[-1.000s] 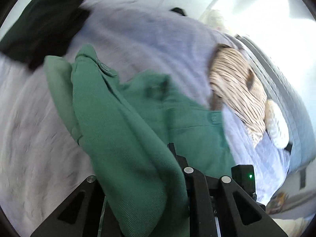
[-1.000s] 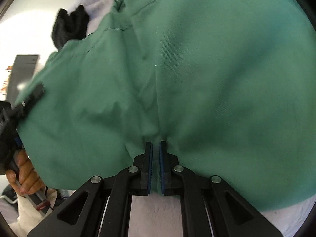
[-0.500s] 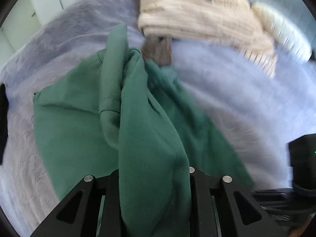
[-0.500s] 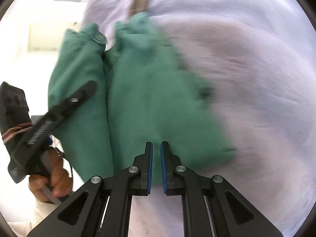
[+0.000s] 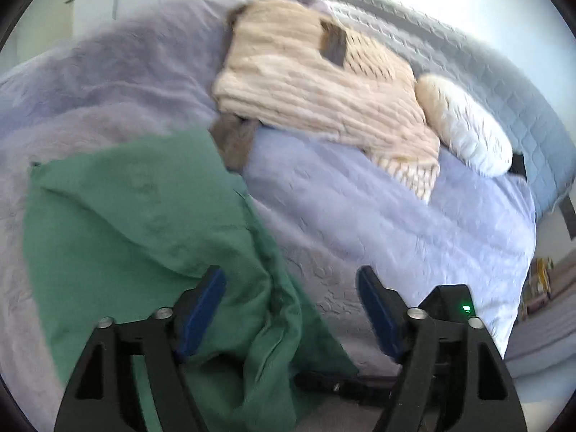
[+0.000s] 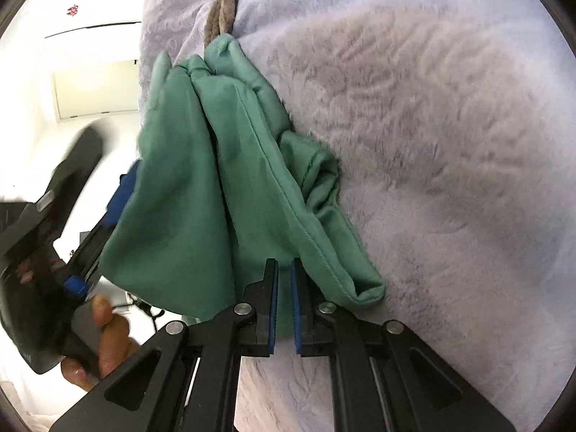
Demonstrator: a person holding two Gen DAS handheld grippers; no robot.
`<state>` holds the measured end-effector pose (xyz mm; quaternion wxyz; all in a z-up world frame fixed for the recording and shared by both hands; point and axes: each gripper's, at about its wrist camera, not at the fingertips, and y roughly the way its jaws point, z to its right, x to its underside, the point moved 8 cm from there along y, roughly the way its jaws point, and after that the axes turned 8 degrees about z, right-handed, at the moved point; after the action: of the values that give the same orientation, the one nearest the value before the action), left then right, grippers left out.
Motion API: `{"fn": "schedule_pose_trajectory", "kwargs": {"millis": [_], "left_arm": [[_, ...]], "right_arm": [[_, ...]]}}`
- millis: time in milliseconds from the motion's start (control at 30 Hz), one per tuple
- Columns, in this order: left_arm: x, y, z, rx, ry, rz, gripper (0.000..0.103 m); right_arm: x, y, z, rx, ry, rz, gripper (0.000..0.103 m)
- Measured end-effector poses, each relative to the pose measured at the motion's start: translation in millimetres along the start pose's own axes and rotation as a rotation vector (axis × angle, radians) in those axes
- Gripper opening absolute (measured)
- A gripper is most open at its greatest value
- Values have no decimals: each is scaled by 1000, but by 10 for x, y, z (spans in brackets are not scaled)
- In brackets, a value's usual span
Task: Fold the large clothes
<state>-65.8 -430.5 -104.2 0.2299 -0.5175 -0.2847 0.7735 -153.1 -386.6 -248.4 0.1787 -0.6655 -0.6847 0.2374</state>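
Note:
A green garment [image 5: 136, 223] lies bunched on a lilac plush blanket [image 5: 378, 223]. My left gripper [image 5: 291, 291] is open, its blue pads spread wide, with a fold of the green cloth lying loose between and under them. In the right wrist view the green garment [image 6: 223, 180] hangs in folds at the bed's edge. My right gripper [image 6: 283, 277] is shut on the garment's hem. The left gripper shows at the left of that view [image 6: 82, 194], blurred, in a hand.
A cream ribbed knit sweater [image 5: 324, 82] lies folded at the back of the bed over a brown piece [image 5: 234, 136]. A white fluffy item [image 5: 468, 126] sits beside it. A grey quilted cover [image 5: 504, 82] runs along the far side. The bed edge drops off at the right.
My left gripper has opened and let go of the green garment, which now lies lower on the blanket. My right gripper stays shut on the hem, and the garment has bunched up narrower.

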Motion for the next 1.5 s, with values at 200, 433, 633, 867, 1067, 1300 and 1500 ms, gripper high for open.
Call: {"fn": "schedule_pose_trajectory", "kwargs": {"millis": [200,433,633,867,1067,1300,1500], "left_arm": [[-55,-553,-631,-161,-83,77,101],[369,-817,-1792,-446,-191,51,101],[776,-681,-2186,-496,-269,-25,101],[766,-522,-1867,-425,-184,-26,102],[867,-382,-1786,-414,-213,-46,102],[827,-601,-1775,-441,-153,-76,102],[848,-616,-1493,-377,-166,-89,102]], "right_arm": [[-198,-62,-122,-66,72,40,12],[-797,30,-637,-214,63,80,79],[-998,706,-1171,-92,-141,-71,60],[-983,420,-1292,-1,-323,12,6],[-1024,442,-565,57,-127,-8,14],[-750,-319,-1092,83,-349,110,61],[-290,-259,-1271,194,-559,-42,49]]}}
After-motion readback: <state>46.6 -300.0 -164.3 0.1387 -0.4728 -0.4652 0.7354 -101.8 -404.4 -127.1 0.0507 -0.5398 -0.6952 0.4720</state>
